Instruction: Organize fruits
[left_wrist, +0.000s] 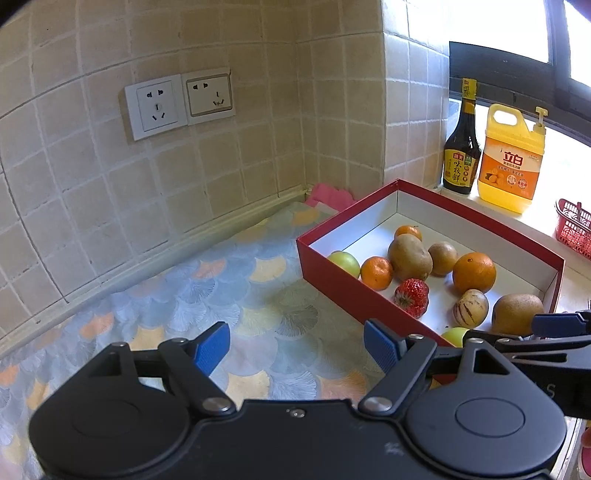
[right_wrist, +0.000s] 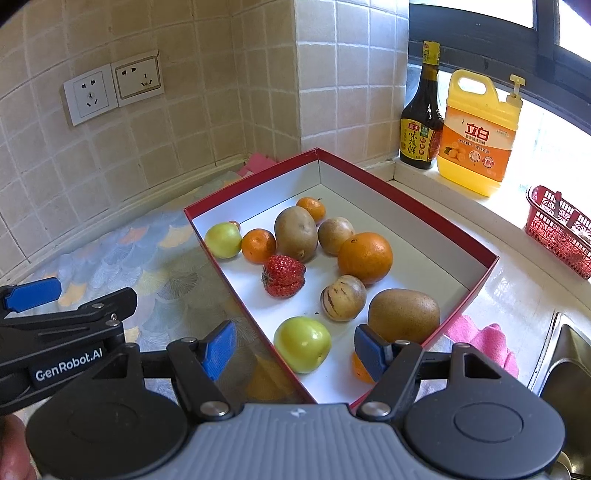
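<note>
Left gripper (left_wrist: 297, 347), bottom centre of the left wrist view: blue pads spread wide, nothing between them, held over the patterned surface (left_wrist: 192, 295) just left of the red box (left_wrist: 332, 284). Right gripper (right_wrist: 295, 349), bottom centre of the right wrist view: also spread, holding nothing, hovering at the box's near corner; a green apple (right_wrist: 303, 343) lies in the gap between its pads, not touched. The box's white floor holds all the fruit. Near end: the apple, a kiwi (right_wrist: 404, 314) to its right, a striped pale melon-like fruit (right_wrist: 343, 297) just above, and an orange item partly hidden behind the right pad. Middle: a strawberry (right_wrist: 283, 276) and a large orange (right_wrist: 365, 257). Far end: a second green apple (right_wrist: 222, 240) against the left wall, a mandarin (right_wrist: 258, 245) beside it, a potato-like brown fruit (right_wrist: 295, 233), a smaller brown fruit (right_wrist: 335, 235), and another mandarin (right_wrist: 311, 209) behind. On the sill, upper right: a dark sauce bottle (right_wrist: 421, 122), a yellow detergent jug (right_wrist: 478, 136) beside it, and a red basket (right_wrist: 557, 229) further right. Pink cloth (right_wrist: 484, 339) lies right of the box.
</note>
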